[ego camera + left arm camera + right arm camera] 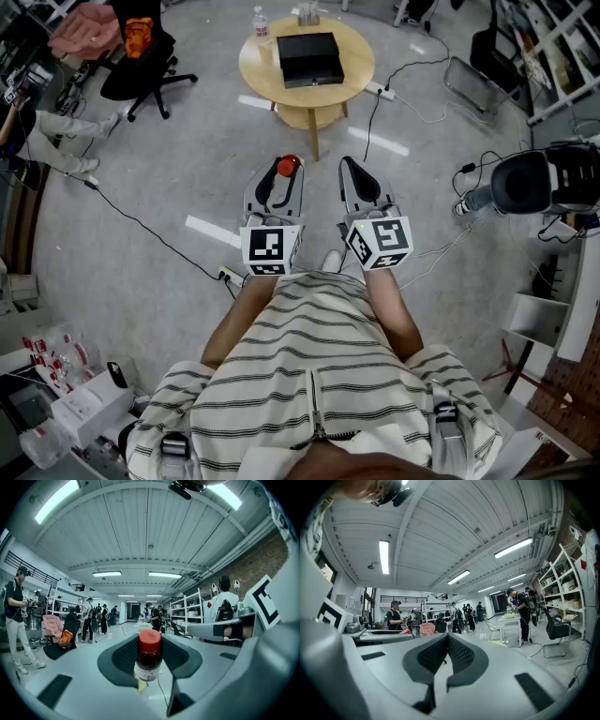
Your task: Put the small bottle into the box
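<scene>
A small bottle with a red cap (149, 656) stands upright between the pads of my left gripper (150, 660), which is shut on it; in the head view the red cap (288, 167) shows at the tip of that left gripper (278, 183). My right gripper (356, 183) is held beside it, its pads pressed together with nothing between them, as the right gripper (447, 656) view shows. The black box (308, 58) lies on a round wooden table (352, 56) some way ahead of both grippers.
A clear water bottle (262, 24) stands on the table left of the box. An office chair (141, 56) is at the far left, cables cross the floor (141, 225), and a black device (530, 183) sits at the right. People stand far off in both gripper views.
</scene>
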`<state>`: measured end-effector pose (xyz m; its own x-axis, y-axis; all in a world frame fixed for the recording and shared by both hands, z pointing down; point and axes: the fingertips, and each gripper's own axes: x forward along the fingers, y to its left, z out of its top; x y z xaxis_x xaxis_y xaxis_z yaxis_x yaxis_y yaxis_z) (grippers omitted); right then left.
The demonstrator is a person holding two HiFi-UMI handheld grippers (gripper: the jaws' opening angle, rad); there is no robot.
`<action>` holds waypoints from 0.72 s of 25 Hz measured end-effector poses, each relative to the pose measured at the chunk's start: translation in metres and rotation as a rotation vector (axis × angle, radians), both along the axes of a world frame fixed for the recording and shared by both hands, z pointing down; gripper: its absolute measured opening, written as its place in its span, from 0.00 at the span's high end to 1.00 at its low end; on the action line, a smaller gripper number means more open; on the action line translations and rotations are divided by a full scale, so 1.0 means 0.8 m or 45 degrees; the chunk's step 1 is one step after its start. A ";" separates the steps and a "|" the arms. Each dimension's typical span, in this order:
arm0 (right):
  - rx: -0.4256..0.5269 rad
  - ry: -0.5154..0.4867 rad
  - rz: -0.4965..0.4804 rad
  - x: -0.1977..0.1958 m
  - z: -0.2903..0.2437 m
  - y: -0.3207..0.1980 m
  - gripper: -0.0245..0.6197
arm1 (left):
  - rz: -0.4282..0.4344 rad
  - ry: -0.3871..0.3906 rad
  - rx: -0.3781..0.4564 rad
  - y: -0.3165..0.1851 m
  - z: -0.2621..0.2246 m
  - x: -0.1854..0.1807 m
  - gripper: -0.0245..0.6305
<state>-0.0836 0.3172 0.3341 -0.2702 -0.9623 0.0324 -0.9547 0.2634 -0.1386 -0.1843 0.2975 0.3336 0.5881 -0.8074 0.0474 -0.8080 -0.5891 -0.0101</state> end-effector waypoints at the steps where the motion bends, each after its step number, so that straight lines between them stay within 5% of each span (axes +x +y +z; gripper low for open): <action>1: 0.003 0.002 0.000 0.005 -0.001 -0.001 0.94 | -0.006 0.000 0.006 -0.001 -0.002 0.004 0.73; 10: 0.029 0.002 0.004 0.044 -0.001 0.004 0.94 | -0.022 -0.007 0.008 0.002 0.005 0.039 0.73; 18: -0.008 -0.142 -0.031 0.089 0.009 -0.002 0.94 | -0.029 -0.015 -0.022 0.001 0.018 0.082 0.73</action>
<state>-0.0123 0.3153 0.3415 -0.2960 -0.9552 0.0068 -0.9264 0.2853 -0.2457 -0.1188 0.2982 0.3477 0.5689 -0.8196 0.0683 -0.8211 -0.5707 -0.0100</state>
